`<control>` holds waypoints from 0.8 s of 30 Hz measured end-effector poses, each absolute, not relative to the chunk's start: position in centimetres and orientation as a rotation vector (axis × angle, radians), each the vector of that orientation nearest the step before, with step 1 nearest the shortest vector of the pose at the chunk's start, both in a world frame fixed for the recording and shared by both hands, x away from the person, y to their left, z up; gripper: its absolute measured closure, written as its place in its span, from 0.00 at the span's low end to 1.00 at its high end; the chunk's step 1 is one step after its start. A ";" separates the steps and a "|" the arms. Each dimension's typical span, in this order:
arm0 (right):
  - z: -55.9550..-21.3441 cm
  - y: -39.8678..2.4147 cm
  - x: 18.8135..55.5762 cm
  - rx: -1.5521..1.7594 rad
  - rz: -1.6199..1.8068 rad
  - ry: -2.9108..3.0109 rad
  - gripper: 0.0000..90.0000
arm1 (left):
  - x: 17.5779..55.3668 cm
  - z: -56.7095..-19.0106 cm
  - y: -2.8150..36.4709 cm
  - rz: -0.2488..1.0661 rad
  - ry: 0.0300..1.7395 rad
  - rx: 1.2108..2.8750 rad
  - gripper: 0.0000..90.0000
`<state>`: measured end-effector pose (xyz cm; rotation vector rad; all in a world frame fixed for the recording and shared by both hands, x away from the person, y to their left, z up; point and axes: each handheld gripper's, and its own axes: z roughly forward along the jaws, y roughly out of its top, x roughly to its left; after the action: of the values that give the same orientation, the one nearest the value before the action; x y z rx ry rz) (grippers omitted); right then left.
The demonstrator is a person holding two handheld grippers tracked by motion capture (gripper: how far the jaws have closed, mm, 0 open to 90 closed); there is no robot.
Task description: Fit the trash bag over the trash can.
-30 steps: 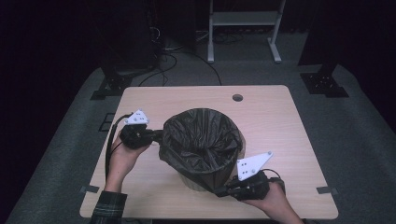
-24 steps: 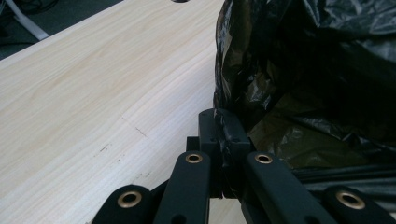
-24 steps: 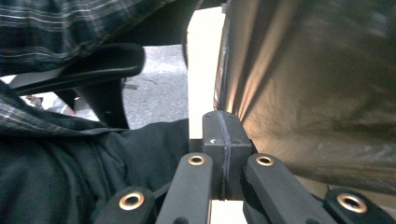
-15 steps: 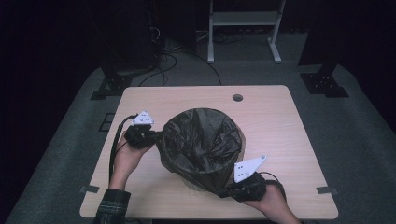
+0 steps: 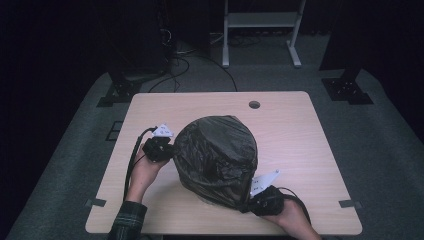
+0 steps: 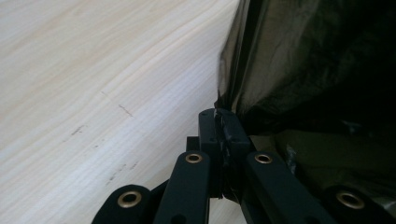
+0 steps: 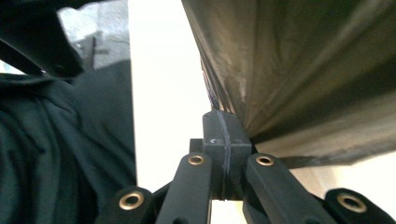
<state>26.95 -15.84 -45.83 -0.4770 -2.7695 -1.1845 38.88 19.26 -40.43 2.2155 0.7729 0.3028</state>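
1. The black bin bag (image 5: 216, 159) stands as a rounded dome near the middle of the tabletop (image 5: 295, 135), toward its near edge, its long axis upright and closed end up.
2. The left gripper (image 5: 167, 150) sits at the bag's left side, jaws clamped together on the film.
3. The right gripper (image 5: 248, 202) sits at its near-right bottom edge, jaws likewise pinched on the film.

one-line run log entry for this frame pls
left claw: shut on bag edge | right claw: shut on bag edge | black bin bag: domed over bin | table: light wood
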 end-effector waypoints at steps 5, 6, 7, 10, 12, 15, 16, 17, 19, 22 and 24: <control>-45.2 -16.7 26.9 -0.506 -1.232 -2.778 0.91 | 38.7 -40.2 19.3 0.306 0.767 2.210 0.99; -44.8 -16.9 26.8 -0.507 -1.251 -2.775 0.86 | 38.7 -40.1 19.4 0.309 0.765 2.210 0.99; -44.3 -17.2 26.7 -0.513 -1.276 -2.777 0.85 | 38.7 -40.0 19.5 0.315 0.766 2.209 0.99; -42.0 -18.6 26.1 -0.499 -1.393 -2.763 0.84 | 38.7 -39.7 19.8 0.321 0.773 2.204 0.99; -39.9 -19.8 25.7 -0.503 -1.468 -2.747 0.85 | 38.7 -39.6 20.0 0.325 0.779 2.201 0.99; -36.9 -20.9 25.4 -0.491 -1.579 -2.746 0.85 | 38.7 -39.5 20.1 0.330 0.780 2.199 0.99; -35.8 -21.2 25.4 -0.493 -1.617 -2.747 0.85 | 38.7 -39.5 20.1 0.330 0.779 2.197 0.99; -35.0 -21.3 25.5 -0.493 -1.643 -2.752 0.85 | 38.6 -39.4 20.1 0.331 0.778 2.195 0.99; -32.6 -21.7 25.9 -0.479 -1.708 -2.761 0.85 | 38.6 -39.4 20.2 0.330 0.776 2.195 0.99; -30.4 -21.8 26.8 -0.503 -1.762 -2.789 0.85 | 38.6 -39.4 20.2 0.329 0.777 2.193 0.99; -29.3 -21.7 28.0 -0.545 -1.776 -2.807 0.84 | 38.6 -39.3 20.2 0.330 0.777 2.195 0.99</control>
<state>27.99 -21.71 -29.34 -0.5454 -2.8071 -1.7758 38.57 20.23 -39.35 2.1948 0.7770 0.3299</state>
